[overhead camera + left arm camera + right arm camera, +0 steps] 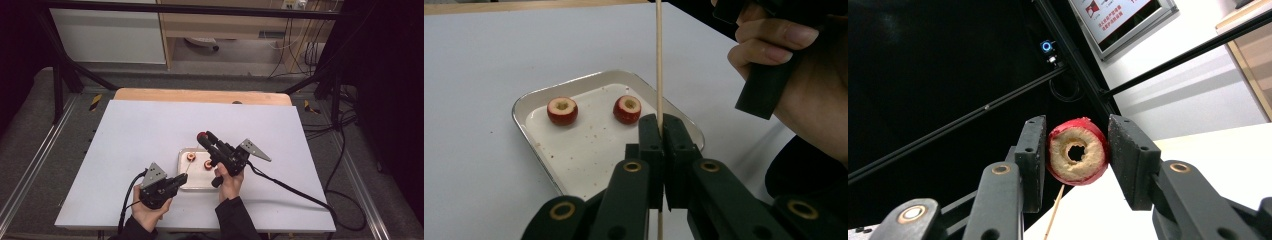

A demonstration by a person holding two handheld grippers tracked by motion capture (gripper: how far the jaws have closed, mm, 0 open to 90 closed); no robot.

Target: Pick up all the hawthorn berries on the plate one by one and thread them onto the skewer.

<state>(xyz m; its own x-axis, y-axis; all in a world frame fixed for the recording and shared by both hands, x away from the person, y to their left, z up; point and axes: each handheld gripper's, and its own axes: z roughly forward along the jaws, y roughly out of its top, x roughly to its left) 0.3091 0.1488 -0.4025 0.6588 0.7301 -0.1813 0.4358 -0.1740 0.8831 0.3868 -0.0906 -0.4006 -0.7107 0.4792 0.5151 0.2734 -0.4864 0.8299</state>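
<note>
My left gripper (pixel 182 178) (pixel 659 125) is shut on a thin wooden skewer (pixel 658 55), which stands upright at the near edge of a metal tray (pixel 192 179) (pixel 584 150). Two cored red fruit pieces (pixel 562 110) (pixel 627 109) lie apart in the tray, hollow side up. My right gripper (pixel 204 136) (pixel 1077 150) is raised above the tray's far edge, tilted upward, and shut on a third cored red fruit piece (pixel 202 135) (pixel 1078 157) with its hole facing the camera. The skewer's tip (pixel 1054 220) shows below that piece, apart from it.
The tray sits mid-table on a white sheet (pixel 150 130) over a wooden board (pixel 200 96). The person's right hand (pixel 784 65) is close to the skewer's right side. Black frame posts and cables (pixel 340 125) stand beyond the table's right edge.
</note>
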